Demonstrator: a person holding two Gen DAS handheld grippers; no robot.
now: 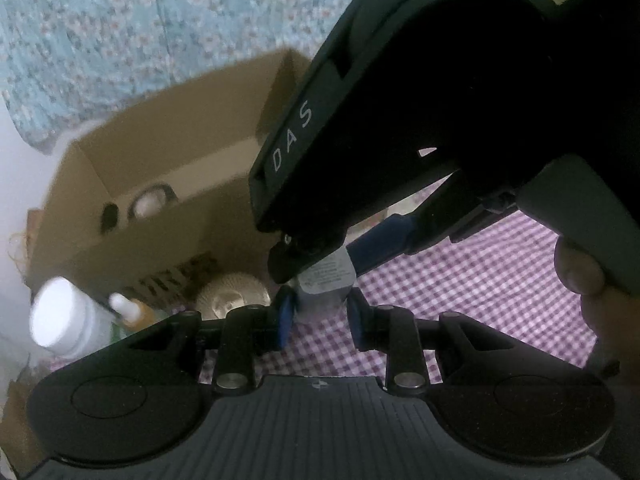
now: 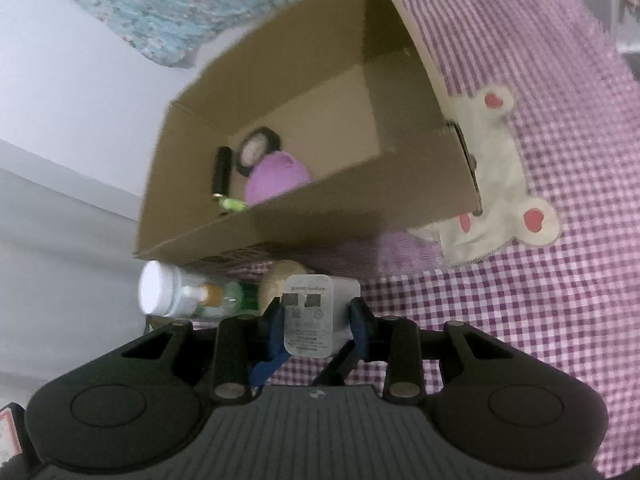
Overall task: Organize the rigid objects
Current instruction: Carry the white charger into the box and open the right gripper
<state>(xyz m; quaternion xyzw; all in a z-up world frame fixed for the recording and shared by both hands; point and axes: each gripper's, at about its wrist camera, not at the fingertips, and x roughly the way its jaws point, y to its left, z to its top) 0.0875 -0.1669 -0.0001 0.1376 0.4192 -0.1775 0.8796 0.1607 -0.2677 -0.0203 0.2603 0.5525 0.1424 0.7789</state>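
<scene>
A white charger plug [image 2: 308,316] with printed grey text hangs above the checked cloth, held from two sides. My right gripper [image 2: 316,326] is shut on it, a blue pad against each flank. In the left wrist view the same plug [image 1: 326,284] sits between the pads of my left gripper [image 1: 320,320], which is shut on its lower end. The right gripper's black housing [image 1: 400,120] fills the upper right of that view. Behind the plug stands an open cardboard box [image 2: 360,208] holding a purple round thing [image 2: 276,176], a black cylinder [image 2: 222,172] and a dark tape roll [image 2: 256,148].
Outside the box's front wall lie a white-capped bottle [image 2: 160,294], a small orange-necked bottle [image 2: 204,294], a green bottle [image 2: 240,298] and a round beige object [image 1: 232,296]. A bear patch [image 2: 496,184] marks the purple checked cloth [image 2: 540,320]. A person's hand [image 1: 580,276] grips the right handle.
</scene>
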